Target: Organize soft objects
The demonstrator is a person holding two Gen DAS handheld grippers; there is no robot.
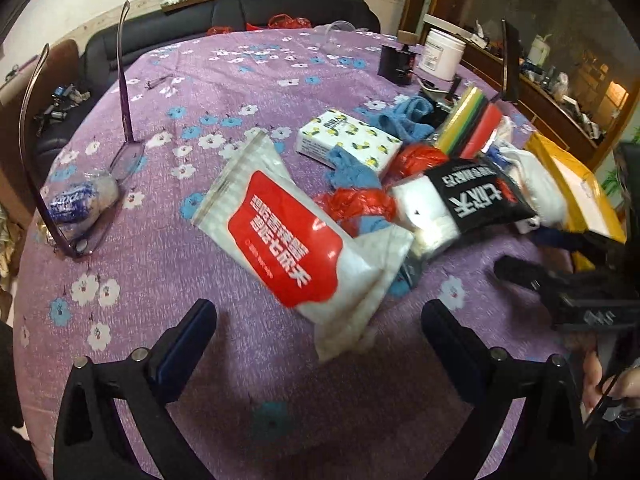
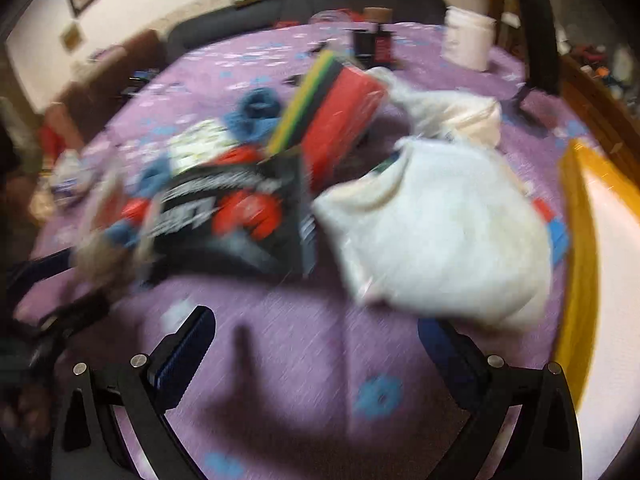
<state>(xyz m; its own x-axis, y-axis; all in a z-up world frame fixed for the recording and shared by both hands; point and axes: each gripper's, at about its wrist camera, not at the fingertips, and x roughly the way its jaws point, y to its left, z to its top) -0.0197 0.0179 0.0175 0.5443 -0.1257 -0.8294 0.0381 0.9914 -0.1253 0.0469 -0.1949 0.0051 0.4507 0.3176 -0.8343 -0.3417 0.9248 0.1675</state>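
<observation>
Left gripper [image 1: 318, 334], jaws apart and empty; red-and-white pack [image 1: 298, 236] lies just ahead, long axis slanting away leftward.

Right gripper [image 2: 316, 340] likewise apart.

Wipes pack [image 1: 298, 236] left of pile, tissue box [image 1: 348, 140] behind.

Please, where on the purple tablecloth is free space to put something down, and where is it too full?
Bare cloth lies between the glasses at the left, the red-and-white pouch and the far sofa. A second bare patch sits just ahead of the left gripper. The right side is crowded: tissue pack, black packet, blue cloth, white bag overlap.
</observation>
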